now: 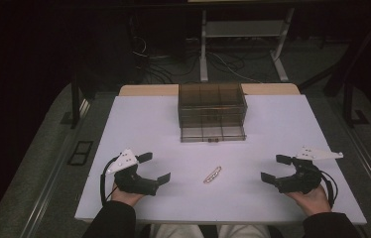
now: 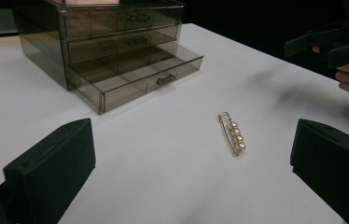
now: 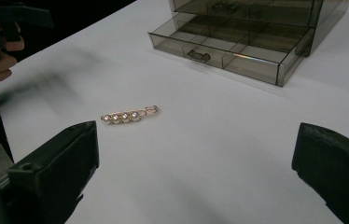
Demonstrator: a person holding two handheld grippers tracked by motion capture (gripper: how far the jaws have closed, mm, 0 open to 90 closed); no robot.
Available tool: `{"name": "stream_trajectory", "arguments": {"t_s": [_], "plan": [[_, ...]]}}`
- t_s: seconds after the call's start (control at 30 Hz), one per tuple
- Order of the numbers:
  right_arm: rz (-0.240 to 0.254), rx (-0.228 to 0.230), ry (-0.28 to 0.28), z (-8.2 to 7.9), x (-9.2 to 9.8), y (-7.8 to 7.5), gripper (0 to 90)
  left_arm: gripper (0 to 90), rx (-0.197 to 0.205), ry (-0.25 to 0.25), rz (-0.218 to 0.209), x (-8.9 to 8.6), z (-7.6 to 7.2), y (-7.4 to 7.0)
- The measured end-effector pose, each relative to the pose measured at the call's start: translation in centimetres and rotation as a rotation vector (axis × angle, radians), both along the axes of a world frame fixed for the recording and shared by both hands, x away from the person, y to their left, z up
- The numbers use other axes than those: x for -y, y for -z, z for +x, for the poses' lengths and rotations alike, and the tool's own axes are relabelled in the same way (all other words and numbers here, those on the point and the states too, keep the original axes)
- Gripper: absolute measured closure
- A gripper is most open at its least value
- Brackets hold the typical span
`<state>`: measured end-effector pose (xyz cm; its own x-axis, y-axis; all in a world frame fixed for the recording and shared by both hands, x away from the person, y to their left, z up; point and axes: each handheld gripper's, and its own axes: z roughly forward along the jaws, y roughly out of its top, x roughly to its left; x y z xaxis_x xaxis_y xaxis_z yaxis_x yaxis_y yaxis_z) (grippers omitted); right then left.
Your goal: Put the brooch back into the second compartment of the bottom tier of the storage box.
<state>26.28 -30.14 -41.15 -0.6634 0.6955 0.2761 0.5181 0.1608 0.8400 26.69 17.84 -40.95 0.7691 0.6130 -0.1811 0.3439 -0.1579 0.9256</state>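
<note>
- Left gripper [image 1: 154, 168] sits near the front left corner of the desk [image 1: 282, 129], jaws spread wide, nothing between them; in the left gripper view both black jaws rise at the bottom corners with bare desk between.
- Right gripper [image 1: 274, 168] sits near the front right corner, jaws also spread wide and empty; hand [image 1: 314, 198] under it rests at the front edge.
- Both grippers point inward toward the desk middle, well apart from each other.
- Hair clip [image 1: 213, 174] lies flat on the desk, near the front edge, about midway between the two grippers, touching neither.
- Clip is gold-coloured with a row of four small pearls, seen clearly in the left gripper view [image 2: 232, 133] and the right gripper view [image 3: 129, 114].
- Drawer box [image 1: 212, 111] of smoky clear plastic stands at the middle of the back edge, well apart from the clip.
- Its bottom drawer [image 2: 137, 77] is pulled out toward the front, with dividers inside; upper drawers are pushed in.
- Compartments of the open drawer look empty, though the tinted plastic makes that hard to tell.
- White plate on top of each gripper; cable [image 1: 105, 183] loops off the left one.
</note>
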Motion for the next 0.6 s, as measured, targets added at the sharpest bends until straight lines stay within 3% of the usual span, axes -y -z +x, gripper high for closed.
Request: {"name": "stream_trajectory", "arguments": {"t_s": [0.6], "plan": [[0.014, -0.009, -0.012, 0.1, 0.0, -0.1, 0.3, 0.0, 0.002, 0.051, 0.053, 1.6, 0.9, -1.5]]}}
